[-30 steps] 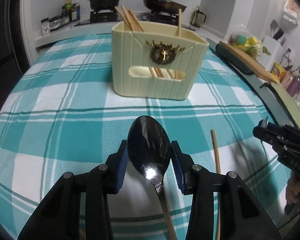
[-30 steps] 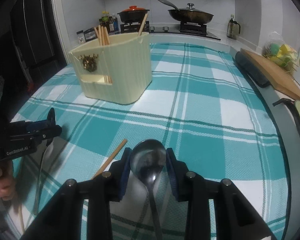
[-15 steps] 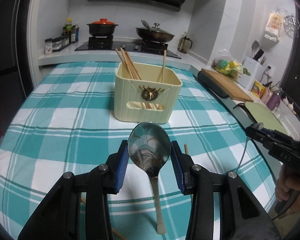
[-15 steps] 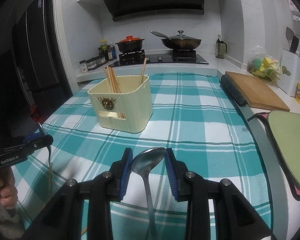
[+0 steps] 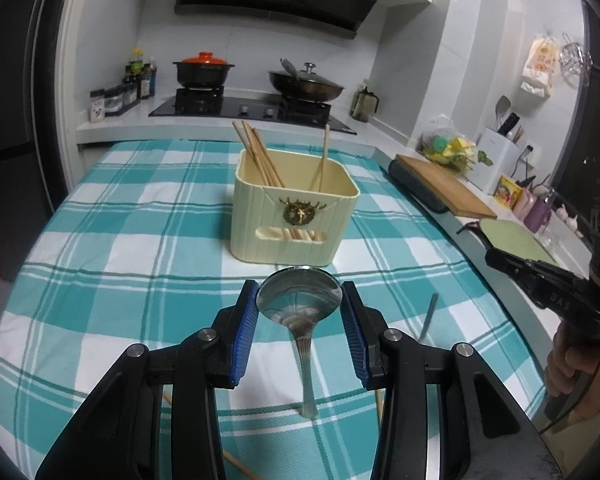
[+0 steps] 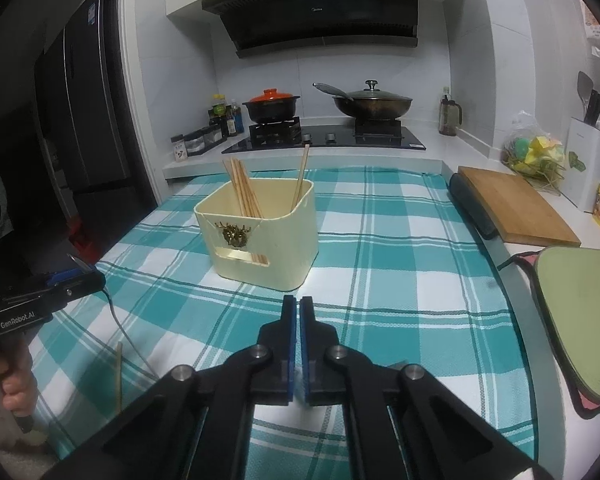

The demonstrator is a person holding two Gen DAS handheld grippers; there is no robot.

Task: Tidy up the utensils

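Note:
My left gripper is shut on the bowl of a steel spoon, whose handle hangs down over the checked tablecloth. Just beyond it stands the cream utensil holder with several chopsticks in it. My right gripper is shut, and no spoon shows between its pads. In the left wrist view the right gripper hovers at the right, with a thin grey metal handle below it by the cloth. Loose chopsticks lie on the cloth. The left gripper shows at the left edge of the right wrist view.
A stove with a red-lidded pot and a wok sits behind the table. A wooden cutting board and a green mat lie along the counter on the right. A dark fridge stands to the left.
The right gripper's jaws have closed and the spoon that sat between them is gone from there. Both grippers have risen above the cloth. The left one still holds its spoon.

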